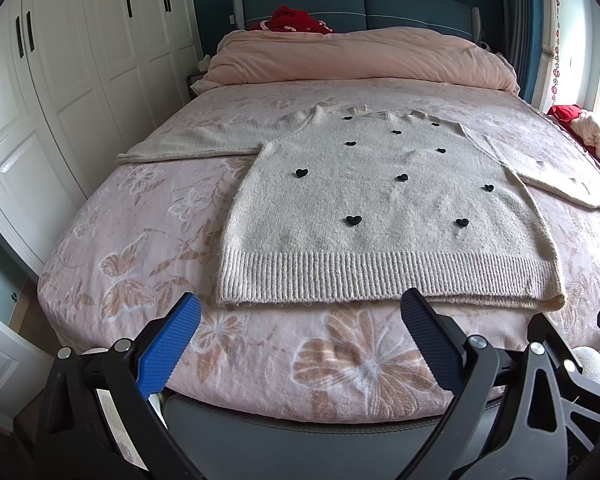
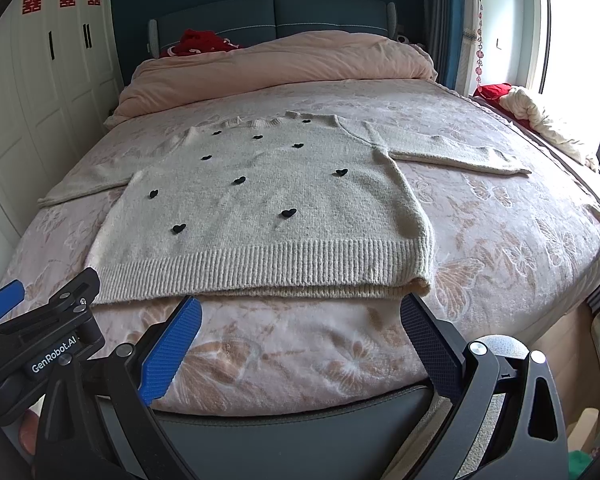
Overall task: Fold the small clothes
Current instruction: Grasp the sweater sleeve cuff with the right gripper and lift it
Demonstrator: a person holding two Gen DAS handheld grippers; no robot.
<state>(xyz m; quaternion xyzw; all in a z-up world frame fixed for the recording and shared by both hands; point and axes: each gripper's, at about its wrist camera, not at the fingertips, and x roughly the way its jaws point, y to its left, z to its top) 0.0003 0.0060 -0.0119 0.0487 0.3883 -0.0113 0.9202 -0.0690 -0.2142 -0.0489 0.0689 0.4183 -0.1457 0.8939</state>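
A cream knitted sweater (image 1: 380, 208) with small black hearts lies flat and face up on the bed, both sleeves spread out sideways and its ribbed hem toward me. It also shows in the right wrist view (image 2: 268, 216). My left gripper (image 1: 300, 304) is open and empty, just short of the hem's left half. My right gripper (image 2: 300, 306) is open and empty, just short of the hem's right half. The left gripper's body (image 2: 40, 328) shows at the left of the right wrist view.
The bed (image 1: 140, 248) has a pink floral cover and a dark padded foot edge (image 1: 300, 420). A rolled pink duvet (image 1: 360, 56) lies at the headboard. White wardrobes (image 1: 80, 60) stand at left. Cloth bundles (image 2: 540, 120) lie on the right window ledge.
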